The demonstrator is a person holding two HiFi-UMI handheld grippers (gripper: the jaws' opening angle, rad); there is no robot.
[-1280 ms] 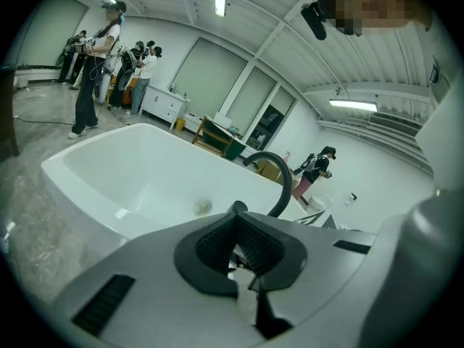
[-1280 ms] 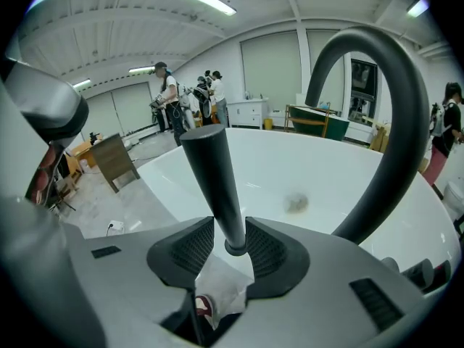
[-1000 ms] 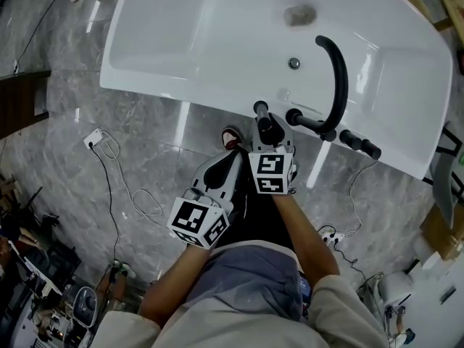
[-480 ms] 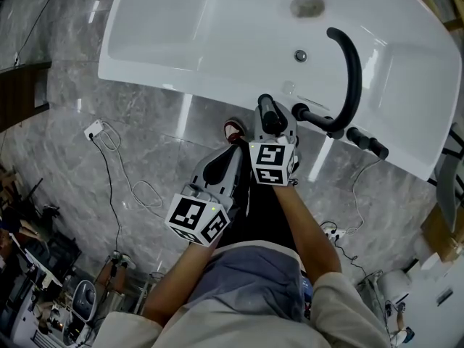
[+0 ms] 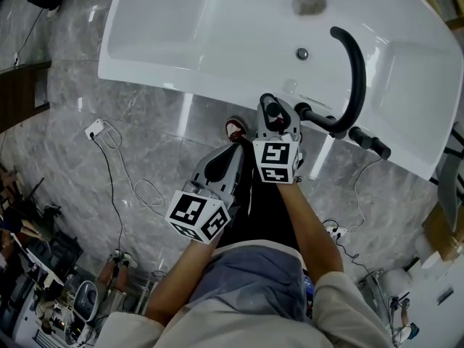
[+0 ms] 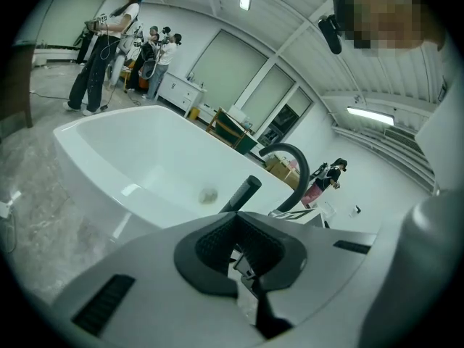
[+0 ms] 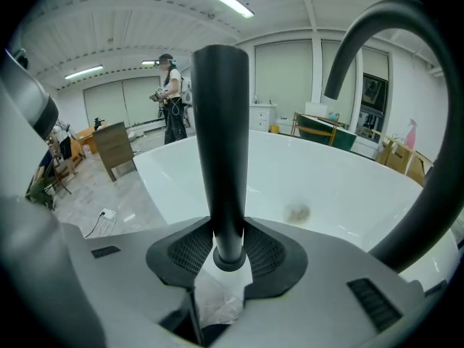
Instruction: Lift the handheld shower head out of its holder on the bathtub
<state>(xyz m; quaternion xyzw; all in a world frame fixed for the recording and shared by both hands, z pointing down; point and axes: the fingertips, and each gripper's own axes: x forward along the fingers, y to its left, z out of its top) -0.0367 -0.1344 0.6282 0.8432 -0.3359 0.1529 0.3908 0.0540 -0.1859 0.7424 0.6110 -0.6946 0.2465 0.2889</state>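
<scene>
**Shower head [image 7: 221, 136] clamped in the right tool [image 5: 272, 119] at the bathtub [image 5: 145, 71] rim**

Short of the bathtub's near rim, over the floor, the left tool [image 5: 221, 167] hangs with its jaws drawn together on nothing. Further right, the right tool grips the lower end of the black shower head, which stands upright at the bathtub rim, just beside the curved black spout [image 5: 355, 64]. The step likely calls for a straight pull along the rod's axis with a firm grip, steering clear of the spout.
</scene>
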